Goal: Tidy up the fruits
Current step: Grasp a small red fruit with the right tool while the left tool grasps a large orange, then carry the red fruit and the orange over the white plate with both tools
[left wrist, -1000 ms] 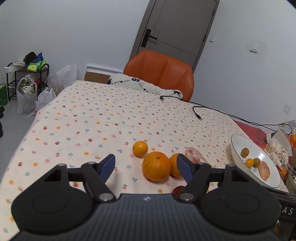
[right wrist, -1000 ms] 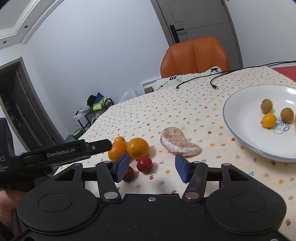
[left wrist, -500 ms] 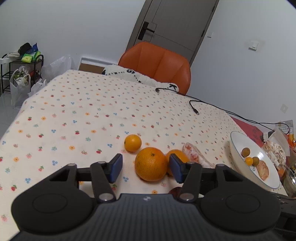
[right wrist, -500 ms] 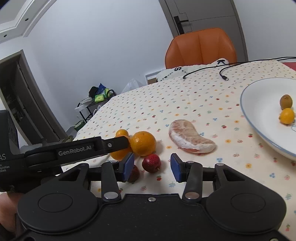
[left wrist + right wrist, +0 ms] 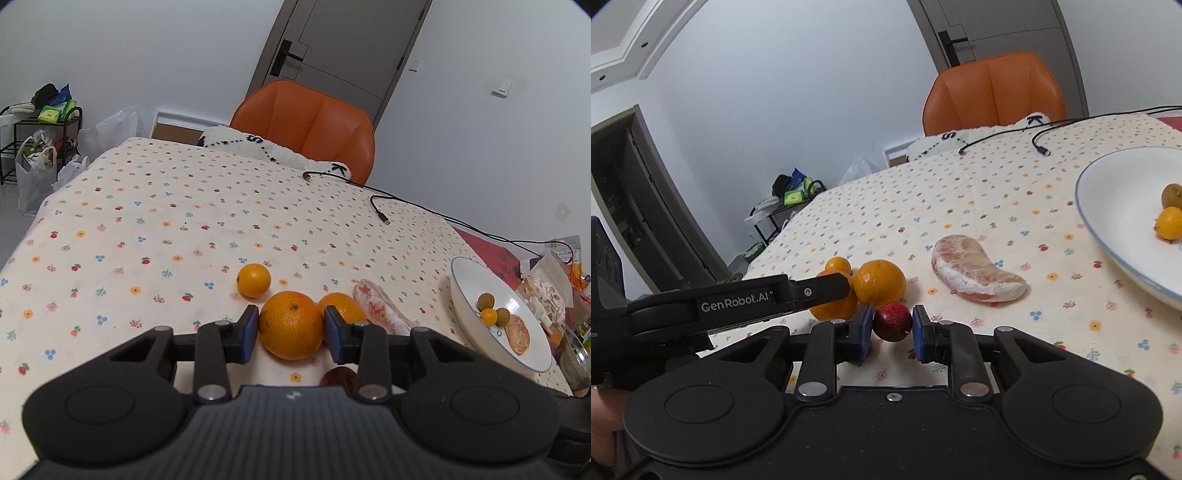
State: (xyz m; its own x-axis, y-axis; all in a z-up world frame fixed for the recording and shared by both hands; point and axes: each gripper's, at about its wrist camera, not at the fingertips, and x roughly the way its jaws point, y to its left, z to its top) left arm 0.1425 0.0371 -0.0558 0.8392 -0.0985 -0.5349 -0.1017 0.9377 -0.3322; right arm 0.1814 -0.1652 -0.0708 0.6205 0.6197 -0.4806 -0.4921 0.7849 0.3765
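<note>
Gripping the large orange (image 5: 291,324) on the desk (image 5: 155,221), the left tool (image 5: 291,334) is closed around it; the right tool (image 5: 891,328) pinches a red fruit (image 5: 892,320).

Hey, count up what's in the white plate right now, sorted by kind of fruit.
Small brown round fruits: 2
Small orange fruit: 1
Peeled citrus segment: 1
Total: 4 pieces in the white plate
</note>
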